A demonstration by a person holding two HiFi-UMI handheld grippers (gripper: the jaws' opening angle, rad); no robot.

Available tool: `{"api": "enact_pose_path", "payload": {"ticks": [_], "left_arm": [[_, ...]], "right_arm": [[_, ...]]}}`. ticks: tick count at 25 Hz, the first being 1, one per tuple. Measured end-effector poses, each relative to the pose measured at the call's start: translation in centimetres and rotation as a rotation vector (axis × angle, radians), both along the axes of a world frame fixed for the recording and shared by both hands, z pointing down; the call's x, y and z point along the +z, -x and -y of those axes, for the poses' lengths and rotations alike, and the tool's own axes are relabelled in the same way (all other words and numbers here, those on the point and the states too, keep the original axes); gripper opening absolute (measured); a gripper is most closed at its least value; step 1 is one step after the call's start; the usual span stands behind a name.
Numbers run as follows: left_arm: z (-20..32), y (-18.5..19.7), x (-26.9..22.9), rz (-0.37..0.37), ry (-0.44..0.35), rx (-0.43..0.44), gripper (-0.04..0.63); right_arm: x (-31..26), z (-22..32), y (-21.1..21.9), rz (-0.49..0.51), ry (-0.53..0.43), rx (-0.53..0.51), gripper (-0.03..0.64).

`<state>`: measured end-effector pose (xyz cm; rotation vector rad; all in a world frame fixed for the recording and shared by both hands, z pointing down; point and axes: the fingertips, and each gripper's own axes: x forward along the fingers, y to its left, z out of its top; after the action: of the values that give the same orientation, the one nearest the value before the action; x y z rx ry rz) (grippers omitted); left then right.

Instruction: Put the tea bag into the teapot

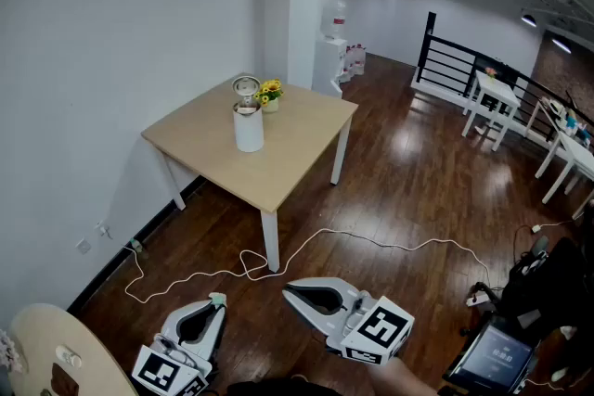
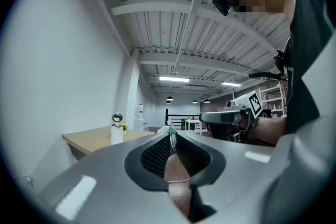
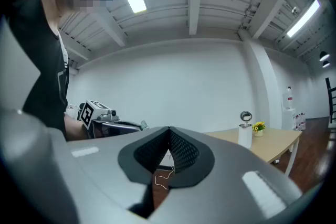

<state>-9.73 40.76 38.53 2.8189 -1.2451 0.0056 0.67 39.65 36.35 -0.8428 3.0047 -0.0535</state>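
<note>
From where I stand, the left claw (image 2: 172, 135) is pinched shut, and a small pale-green and white scrap sits right at its tips; I take that to be the tea bag (image 2: 168, 130), though it is too small to be sure; nothing more of it shows, no string, no hanging pouch. The right claw (image 3: 169, 128) is also closed, its tips meeting with nothing between them; only the floor and a white cable (image 1: 371, 241) show past it. Both claws are low, near the person and over the floor.

The teapot (image 1: 248, 129), a plain white upright pot, stands on the tabletop (image 1: 292, 153) well apart from both claws, toward the wall side; a round shiny piece (image 1: 246, 87) shows just above and behind it, and I cannot tell whether that is its raised lid or a separate thing; a little pot of yellow flowers (image 1: 270, 93) sits just beside it.

A tea bag would be almost weightless, soft and limp, easy to tear if squeezed hard or dragged on a rim; a light pinch at its top edge or tag seems best, so the body hangs free and drops straight in; held by so little, it could slip or swing on the way over.
</note>
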Motion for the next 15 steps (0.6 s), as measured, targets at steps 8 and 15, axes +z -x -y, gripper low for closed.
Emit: {"api": "enact_pose_path", "payload": {"ticks": [8,15], "left_arm": [[2.1,-1.4,0.0,-0.021,0.006,-0.030,0.043],[7.1,-0.5,0.1,-0.022,-0.003,-0.016,0.043]], "right_arm": [[1.4,2.0,-1.5,-0.011,0.014,-0.027,0.000],[2.1,6.5,-0.8,-0.013,0.036,-0.006,0.000]]}}
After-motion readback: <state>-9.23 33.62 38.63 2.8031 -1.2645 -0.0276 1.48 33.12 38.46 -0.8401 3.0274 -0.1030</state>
